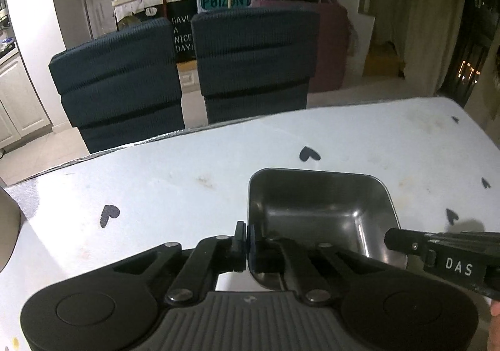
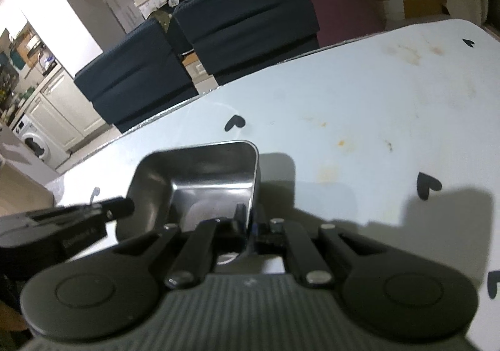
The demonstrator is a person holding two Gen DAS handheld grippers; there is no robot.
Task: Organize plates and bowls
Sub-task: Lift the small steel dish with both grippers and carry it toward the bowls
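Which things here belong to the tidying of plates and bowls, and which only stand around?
For the job:
- metal bowl
- left claw, shut on its left wall
- right claw, shut on its right wall

Standing around:
- table
- two chairs
- washing machine

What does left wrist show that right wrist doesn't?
Left wrist only: the left hand-held gripper clamped on the metal bowl's left wall, a "DAS" label on the other tool, and a fingertip at the right edge.

Right wrist only: the right hand-held gripper clamped on the bowl's right wall, and a washing machine far left.

Both: the square bowl, the white table with black hearts, and two dark chairs.
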